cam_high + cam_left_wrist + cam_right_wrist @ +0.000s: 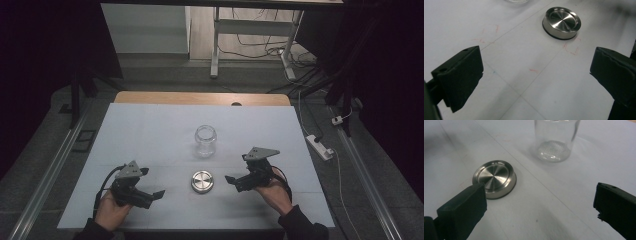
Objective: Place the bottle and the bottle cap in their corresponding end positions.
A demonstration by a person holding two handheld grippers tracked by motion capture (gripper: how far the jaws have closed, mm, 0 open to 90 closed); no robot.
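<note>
the left gripper (pixel 159 193) hovers with jaws wide apart, holding nothing. the metal lid (pixel 202 181) lies flat on the white table (pixel 150 130), the glass jar (pixel 205 140) upright behind it. the right gripper (pixel 231 180) likewise gapes wide and grips nothing.

I find no word, brand or number that I can read anywhere here. The faint red marks on the desk (pixel 534 70) in front of my left claw (pixel 536 80) are only corner strokes and dashes, not letters.
</note>
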